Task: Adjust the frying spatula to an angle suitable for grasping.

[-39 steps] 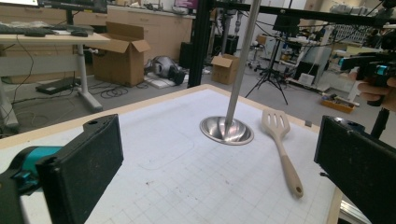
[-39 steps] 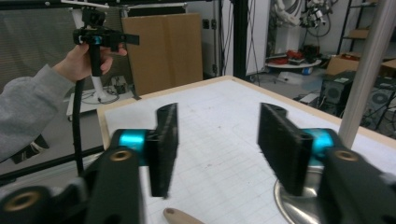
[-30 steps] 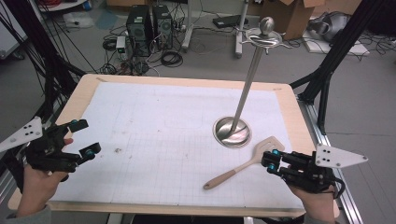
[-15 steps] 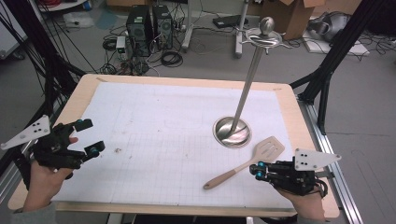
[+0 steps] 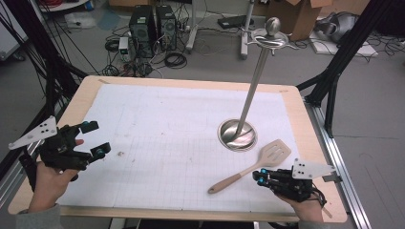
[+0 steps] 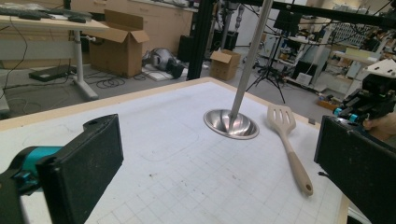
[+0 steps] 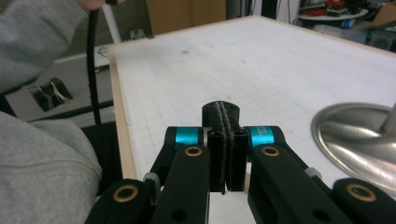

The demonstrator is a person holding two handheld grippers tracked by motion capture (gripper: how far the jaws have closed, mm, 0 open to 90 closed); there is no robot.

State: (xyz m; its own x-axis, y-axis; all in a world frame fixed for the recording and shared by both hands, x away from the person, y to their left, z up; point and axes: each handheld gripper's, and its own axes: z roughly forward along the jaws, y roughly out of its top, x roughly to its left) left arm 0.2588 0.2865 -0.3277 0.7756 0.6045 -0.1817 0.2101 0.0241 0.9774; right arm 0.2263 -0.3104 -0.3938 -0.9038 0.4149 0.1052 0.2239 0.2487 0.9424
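Wooden-handled spatula (image 5: 254, 166) lies flat on the counter (image 5: 191, 83), slotted head toward 1 o'clock, just beside the steel stand base (image 5: 237, 134). I judge it light, stiff and smooth; mid-handle is my best hold, since the head is thin and flat. Right gripper (image 5: 262, 177) sits near the handle at 4 o'clock, jaws pressed together, empty. Left gripper (image 5: 95, 140) hovers at 8 o'clock, jaws wide apart, holding nothing.

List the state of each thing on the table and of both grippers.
Spatula: flat on the mat, not held.
Stand: upright, hooks bare.
Left gripper: open, empty.
Right gripper: shut, empty, beside the spatula handle.
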